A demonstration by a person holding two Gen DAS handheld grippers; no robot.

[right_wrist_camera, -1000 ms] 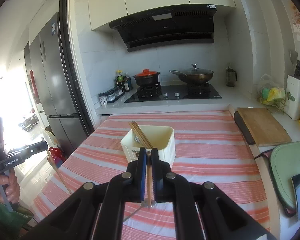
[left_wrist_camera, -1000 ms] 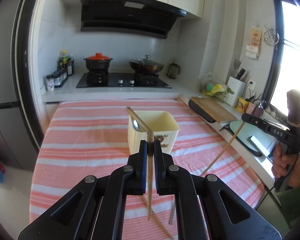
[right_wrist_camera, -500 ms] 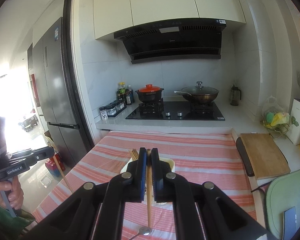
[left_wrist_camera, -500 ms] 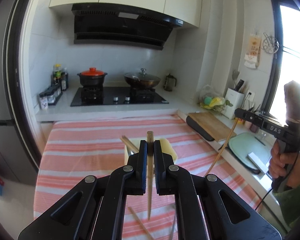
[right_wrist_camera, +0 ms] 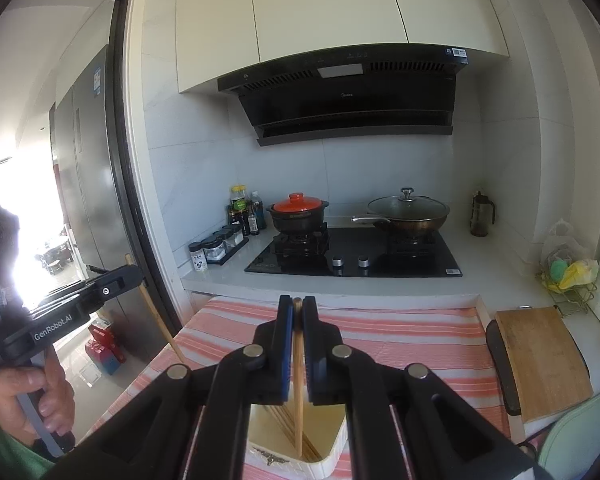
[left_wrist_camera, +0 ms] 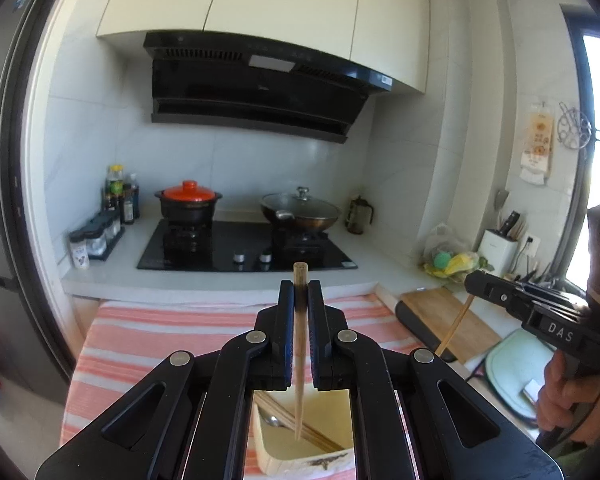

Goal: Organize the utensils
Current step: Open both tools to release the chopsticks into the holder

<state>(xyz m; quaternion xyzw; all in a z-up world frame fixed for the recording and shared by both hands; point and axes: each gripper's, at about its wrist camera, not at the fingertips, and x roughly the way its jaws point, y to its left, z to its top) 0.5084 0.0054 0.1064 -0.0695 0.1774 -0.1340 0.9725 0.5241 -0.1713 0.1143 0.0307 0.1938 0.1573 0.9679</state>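
Already: the sorting looked well under way, with some pieces in the holder and two more on their way in.
Left tongs (left_wrist_camera: 299,304): clenched on a single wooden chopstick (left_wrist_camera: 299,356), which stood nearly upright between the jaws, its blunt top poking above them and its thin tip hanging down over the open container.
Right tongs (right_wrist_camera: 298,320): likewise clamped on a second chopstick (right_wrist_camera: 297,392), upright, its lower end reaching down into the mouth of the same container.
Container (left_wrist_camera: 272,450): a cream, square utensil holder standing on the striped cloth (left_wrist_camera: 148,344) of the desk, directly below both tongs.
Done so far: several chopsticks (left_wrist_camera: 312,436) lay slanted inside the holder, and the bowl of a spoon (left_wrist_camera: 274,433) showed beside them.
In hand: two chopsticks, one per tongs, both held above the holder and neither let go yet.
Left to do: by my reckoning, lower each stick, loosen the jaws and let it drop in beside the others.
Anything else loose: I could not tell, since the tongs' bodies hid most of the cloth near the holder; the bare stretch farther back carried no utensils.
Progress, as a guess: late, perhaps the last pair, though the hidden part of the desk kept me from being sure.
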